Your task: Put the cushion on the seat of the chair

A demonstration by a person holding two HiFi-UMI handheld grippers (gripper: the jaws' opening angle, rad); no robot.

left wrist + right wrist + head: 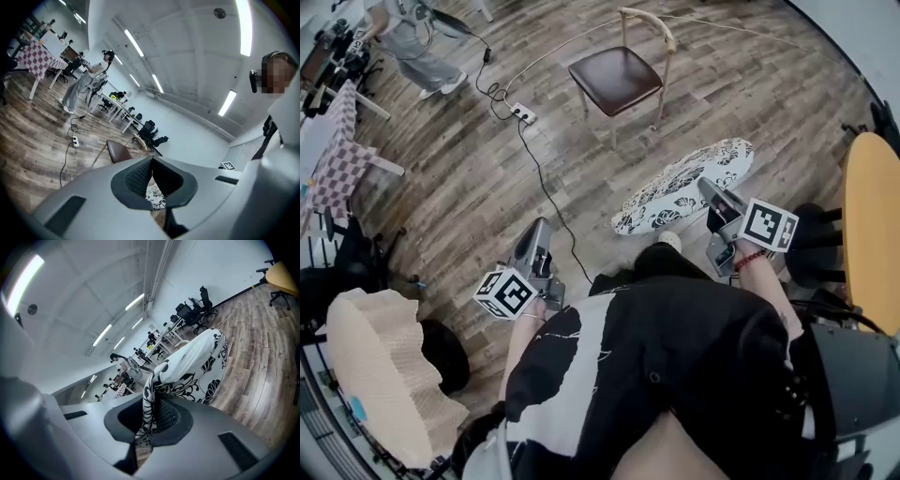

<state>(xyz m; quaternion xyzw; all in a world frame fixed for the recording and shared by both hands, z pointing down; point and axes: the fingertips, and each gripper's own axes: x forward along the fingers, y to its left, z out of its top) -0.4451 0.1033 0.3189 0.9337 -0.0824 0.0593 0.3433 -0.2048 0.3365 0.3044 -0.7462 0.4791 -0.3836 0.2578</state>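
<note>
Right gripper view: right gripper [151, 413] pinches the cushion [197, 359] at its near edge; it looks soft, floppy. Left gripper [151, 178] is closed, empty.

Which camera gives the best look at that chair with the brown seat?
The head view: the whole chair shows from above, its brown seat bare. The left gripper view catches only part of the chair, small and low. In the right gripper view the cushion fills the middle; I cannot make the chair out.

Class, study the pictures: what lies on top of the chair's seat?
Nothing: the brown seat is bare. The cushion hangs from the right tongs, apart from the chair. The seat hides the floor directly beneath it.
</note>
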